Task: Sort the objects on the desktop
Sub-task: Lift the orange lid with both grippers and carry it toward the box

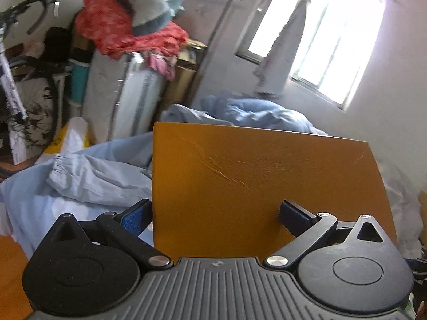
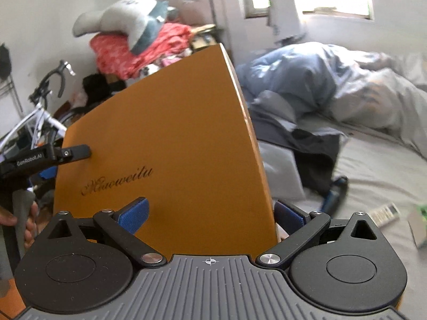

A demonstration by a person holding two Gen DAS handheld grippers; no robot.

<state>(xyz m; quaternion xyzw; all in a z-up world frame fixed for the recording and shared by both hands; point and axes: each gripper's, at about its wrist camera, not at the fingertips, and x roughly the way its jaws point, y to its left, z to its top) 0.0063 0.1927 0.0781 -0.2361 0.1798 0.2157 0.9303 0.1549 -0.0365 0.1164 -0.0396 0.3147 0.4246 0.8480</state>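
Right wrist view: we've got both claws, right gripper (image 2: pixel 210 213) and left gripper (image 1: pixel 214 213), clamped on the orange notebook (image 2: pixel 165 138) mid-frame; stiff, light, smooth cover, so we grip near the edges.

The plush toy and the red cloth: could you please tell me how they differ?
The plush toy is grey-white with blue-grey patches; the red cloth is red with a paler pattern. The plush toy lies on top; the red cloth is crumpled beneath. Both sit on the pile behind the orange notebook.
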